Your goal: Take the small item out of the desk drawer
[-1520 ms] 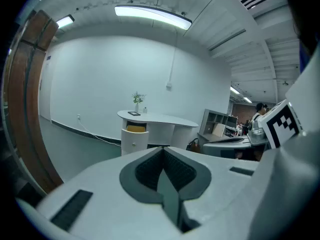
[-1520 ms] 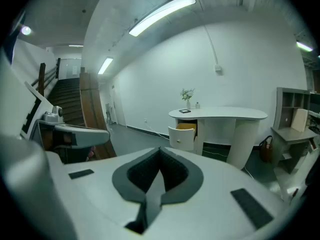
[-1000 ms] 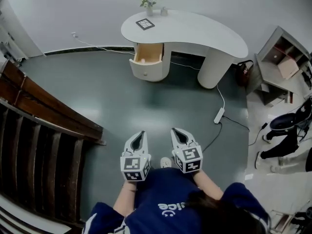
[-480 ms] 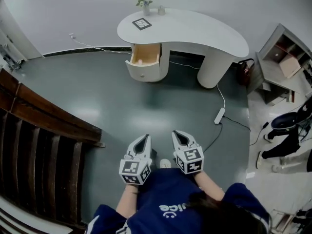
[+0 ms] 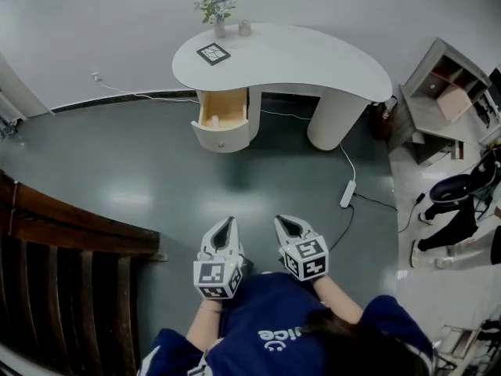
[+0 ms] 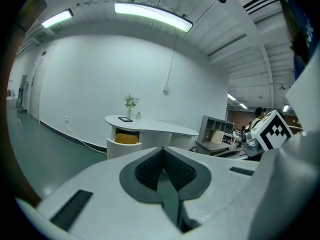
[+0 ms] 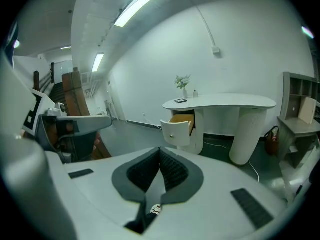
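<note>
A white curved desk (image 5: 297, 53) stands by the far wall, and its top drawer (image 5: 221, 120) is pulled open with a wooden inside. A small pale item (image 5: 214, 121) lies in it. Both grippers are held close to the person's body, far from the desk. My left gripper (image 5: 224, 225) has its jaws together and holds nothing. Beside it, my right gripper (image 5: 288, 224) is shut and empty too. The open drawer (image 7: 181, 126) also shows in the right gripper view, and the desk (image 6: 150, 129) in the left gripper view.
A small vase with flowers (image 5: 217, 8) and a marker card (image 5: 212, 52) sit on the desk top. A power strip (image 5: 347, 193) with its cable lies on the floor right of the desk. A wooden stair rail (image 5: 70, 233) runs at the left; a shelf unit (image 5: 438, 96) stands at the right.
The view has swung, so the desk sits further left and lower in the picture. Both grippers keep their place by the body with jaws shut.
</note>
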The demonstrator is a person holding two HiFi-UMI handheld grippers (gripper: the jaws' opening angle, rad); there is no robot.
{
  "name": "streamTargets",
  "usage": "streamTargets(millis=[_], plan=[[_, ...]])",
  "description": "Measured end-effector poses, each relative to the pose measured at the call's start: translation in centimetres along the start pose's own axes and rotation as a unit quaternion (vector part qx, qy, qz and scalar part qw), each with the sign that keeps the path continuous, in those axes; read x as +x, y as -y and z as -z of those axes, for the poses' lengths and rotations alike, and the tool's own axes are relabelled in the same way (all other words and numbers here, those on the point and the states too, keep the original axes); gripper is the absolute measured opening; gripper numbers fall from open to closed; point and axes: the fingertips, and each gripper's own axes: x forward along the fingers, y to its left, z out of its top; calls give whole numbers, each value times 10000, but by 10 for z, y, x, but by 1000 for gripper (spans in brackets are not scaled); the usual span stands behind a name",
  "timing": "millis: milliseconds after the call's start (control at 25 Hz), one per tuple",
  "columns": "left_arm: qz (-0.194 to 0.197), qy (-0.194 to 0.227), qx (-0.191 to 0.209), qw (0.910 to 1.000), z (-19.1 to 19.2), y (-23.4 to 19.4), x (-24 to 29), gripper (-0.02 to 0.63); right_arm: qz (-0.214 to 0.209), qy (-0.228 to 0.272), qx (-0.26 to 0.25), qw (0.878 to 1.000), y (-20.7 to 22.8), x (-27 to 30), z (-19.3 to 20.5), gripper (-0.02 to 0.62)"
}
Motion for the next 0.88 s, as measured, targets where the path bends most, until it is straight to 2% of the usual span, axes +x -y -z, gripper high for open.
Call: streamTargets(millis=[160, 480, 720, 880], plan=[[70, 108, 59, 9999, -13, -27, 19, 5, 121, -49, -41, 9999, 2, 28, -13, 8], [317, 0, 163, 9994, -30, -80, 57, 5, 373, -57, -33, 9993, -4, 80, -41, 8], [290, -227, 390, 9986, -32, -113, 78, 5, 582, -26, 91, 9983, -7, 103, -48, 8], [377, -267, 407, 9981, -38, -131, 85, 5, 693, -32, 69, 9976, -9, 116, -51, 8]])
